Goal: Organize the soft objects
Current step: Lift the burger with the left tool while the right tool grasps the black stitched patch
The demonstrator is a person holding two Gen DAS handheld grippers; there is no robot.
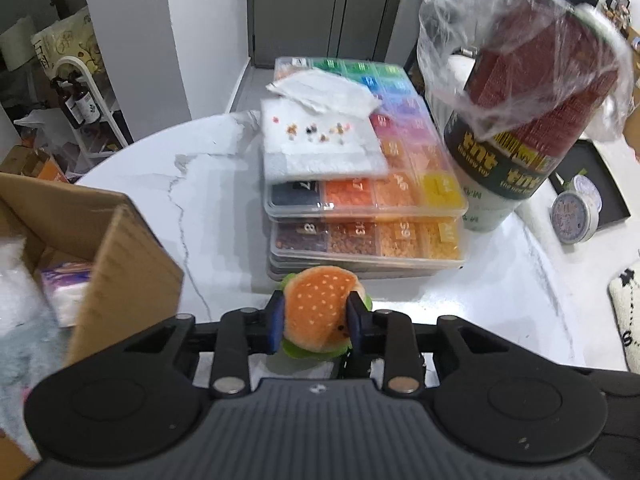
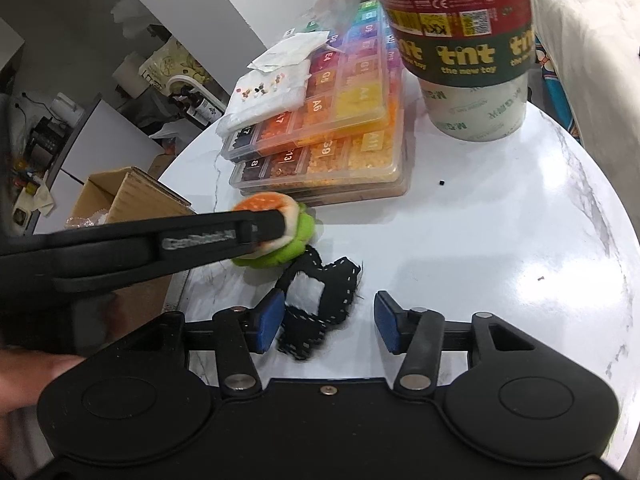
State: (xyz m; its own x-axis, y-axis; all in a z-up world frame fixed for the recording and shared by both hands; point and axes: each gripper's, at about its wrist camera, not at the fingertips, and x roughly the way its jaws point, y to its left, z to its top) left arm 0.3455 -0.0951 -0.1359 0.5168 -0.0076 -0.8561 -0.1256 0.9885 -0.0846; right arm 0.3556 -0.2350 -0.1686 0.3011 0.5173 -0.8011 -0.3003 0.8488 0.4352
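My left gripper [image 1: 316, 320] is shut on a small plush hamburger [image 1: 320, 308] with an orange bun and green lettuce, held just above the white marble table [image 1: 208, 208]. In the right wrist view the left gripper [image 2: 276, 226] holds the burger [image 2: 280, 240] beside a cardboard box [image 2: 132, 196]. My right gripper [image 2: 326, 326] is open, its fingers on either side of a black fabric piece with white stitching [image 2: 320, 304] that lies on the table [image 2: 500, 260].
The open cardboard box [image 1: 120, 248] at left holds white and grey soft items. Stacked clear bead organizers [image 1: 368, 216] with white foam on top sit ahead. A tall tnt-labelled cup [image 1: 520, 152] stands right. A cream plush [image 1: 626, 320] lies at the right edge.
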